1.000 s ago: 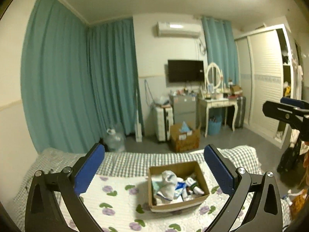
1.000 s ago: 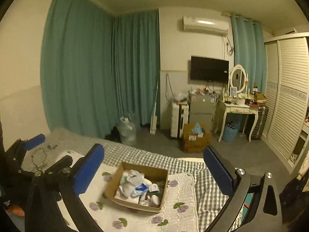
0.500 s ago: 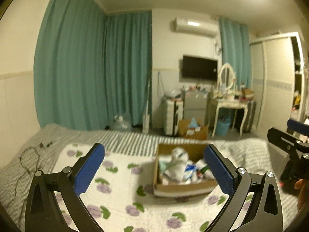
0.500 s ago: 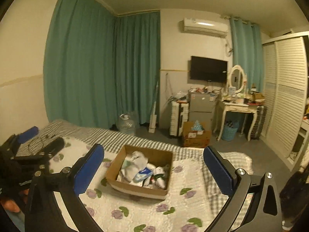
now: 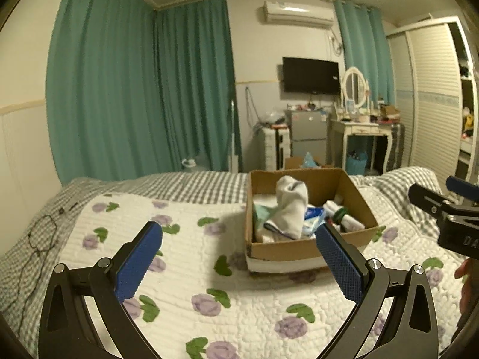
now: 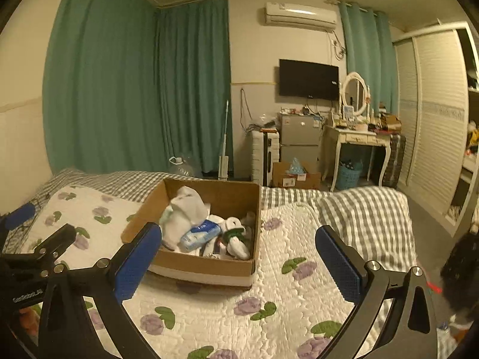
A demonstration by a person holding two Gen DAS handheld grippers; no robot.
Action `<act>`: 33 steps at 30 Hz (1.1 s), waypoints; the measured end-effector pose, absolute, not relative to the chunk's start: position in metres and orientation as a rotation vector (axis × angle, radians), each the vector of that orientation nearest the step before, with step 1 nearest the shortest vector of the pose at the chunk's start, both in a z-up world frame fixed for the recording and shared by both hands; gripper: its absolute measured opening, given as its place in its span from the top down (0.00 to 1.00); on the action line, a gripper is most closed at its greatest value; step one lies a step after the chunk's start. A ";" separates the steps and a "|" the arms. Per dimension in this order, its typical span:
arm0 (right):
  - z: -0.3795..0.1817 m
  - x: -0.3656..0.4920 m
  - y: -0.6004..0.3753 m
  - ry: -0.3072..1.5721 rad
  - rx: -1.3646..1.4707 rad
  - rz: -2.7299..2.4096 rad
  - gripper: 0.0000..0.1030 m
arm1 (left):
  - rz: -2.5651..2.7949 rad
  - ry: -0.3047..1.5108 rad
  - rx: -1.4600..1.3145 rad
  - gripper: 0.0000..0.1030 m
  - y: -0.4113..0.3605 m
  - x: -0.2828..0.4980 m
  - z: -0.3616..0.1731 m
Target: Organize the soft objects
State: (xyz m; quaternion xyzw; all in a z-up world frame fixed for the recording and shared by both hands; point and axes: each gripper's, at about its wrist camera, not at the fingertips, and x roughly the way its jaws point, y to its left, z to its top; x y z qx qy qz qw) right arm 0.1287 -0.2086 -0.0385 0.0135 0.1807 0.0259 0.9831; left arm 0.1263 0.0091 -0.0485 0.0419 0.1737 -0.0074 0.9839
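Blue textured pads line both tools. The left tool hangs over the bed with its jaws spread wide and nothing between them; the right tool is likewise spread wide and empty. Beneath them lies a white quilt printed with purple flowers and green leaves, spread over a grey checked sheet. On the quilt, ahead of both tools and touched by neither, sits an open cardboard box. It holds the soft objects: a white sock standing up out of the heap, a blue-and-white packet, and a rolled white cloth with a green band. A black cable lies on the sheet at the left. Beyond the bed hang teal curtains; farther off stand a dressing table with an oval mirror and a wall television.
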 end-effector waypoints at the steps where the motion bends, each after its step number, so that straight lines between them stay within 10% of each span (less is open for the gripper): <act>1: -0.040 0.130 -0.210 0.369 0.025 0.050 0.00 | -0.015 0.352 0.082 0.00 0.009 0.126 -0.048; 33: -0.046 0.130 -0.201 0.369 -0.015 0.056 0.00 | -0.044 0.387 0.020 0.00 0.015 0.129 -0.055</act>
